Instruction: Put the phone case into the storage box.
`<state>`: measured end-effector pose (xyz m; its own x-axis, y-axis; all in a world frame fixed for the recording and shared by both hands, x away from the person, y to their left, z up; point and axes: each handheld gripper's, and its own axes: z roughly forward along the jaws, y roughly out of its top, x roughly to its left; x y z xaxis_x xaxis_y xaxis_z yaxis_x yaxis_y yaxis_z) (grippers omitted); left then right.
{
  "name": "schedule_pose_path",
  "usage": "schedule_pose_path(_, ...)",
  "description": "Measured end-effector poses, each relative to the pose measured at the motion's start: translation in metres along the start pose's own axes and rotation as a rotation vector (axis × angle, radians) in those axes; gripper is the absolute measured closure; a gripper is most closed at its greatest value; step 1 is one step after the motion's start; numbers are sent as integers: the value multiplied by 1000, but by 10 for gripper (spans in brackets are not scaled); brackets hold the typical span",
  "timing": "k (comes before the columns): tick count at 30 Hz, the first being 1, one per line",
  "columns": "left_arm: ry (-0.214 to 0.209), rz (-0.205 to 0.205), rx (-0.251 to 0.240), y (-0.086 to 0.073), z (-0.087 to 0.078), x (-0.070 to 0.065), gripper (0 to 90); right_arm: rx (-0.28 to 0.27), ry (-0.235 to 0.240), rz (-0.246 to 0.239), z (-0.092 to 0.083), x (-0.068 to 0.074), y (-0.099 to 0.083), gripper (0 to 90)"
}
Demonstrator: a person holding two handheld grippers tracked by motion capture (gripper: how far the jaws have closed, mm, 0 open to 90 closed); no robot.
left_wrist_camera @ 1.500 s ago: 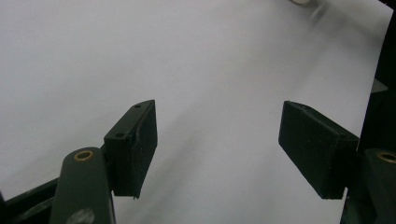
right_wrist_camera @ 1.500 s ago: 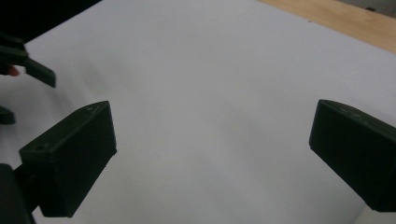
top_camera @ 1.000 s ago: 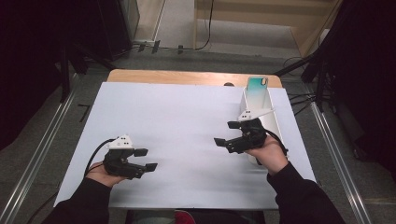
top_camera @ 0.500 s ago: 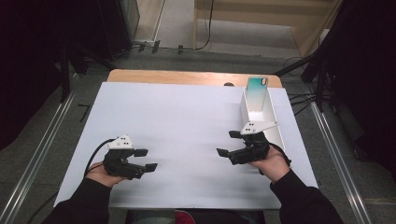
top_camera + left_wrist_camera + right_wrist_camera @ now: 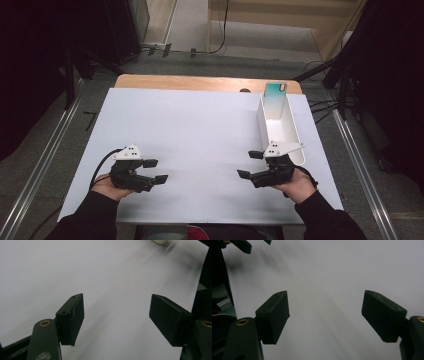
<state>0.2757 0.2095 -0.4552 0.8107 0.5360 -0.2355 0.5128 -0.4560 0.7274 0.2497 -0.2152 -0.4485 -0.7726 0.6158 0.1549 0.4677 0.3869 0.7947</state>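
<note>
While both jaws stand wide apart and empty, the right gripper (image 5: 260, 168) rests on the worktop (image 5: 200, 130), the left gripper (image 5: 150, 171) likewise. Just beyond the right gripper, a white tray (image 5: 292, 140) props a phone (image 5: 275, 96) upright: probably rigid, slick, breakable; best pinched by its edges.

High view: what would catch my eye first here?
Two black grippers, left and right, held by hands low over a white sheet, jaws apart and empty. At the far right stands a long white tray with a teal phone propped upright at its far end.
</note>
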Motion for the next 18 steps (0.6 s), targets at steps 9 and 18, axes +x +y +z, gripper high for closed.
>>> schedule_pose_path(9,1,2,3,0,0,0,278,17,22,-15,-6,3,-14,208)
schedule_pose_path(18,1,2,1,0,0,0,278,36,13,-21,-11,3,-23,208)
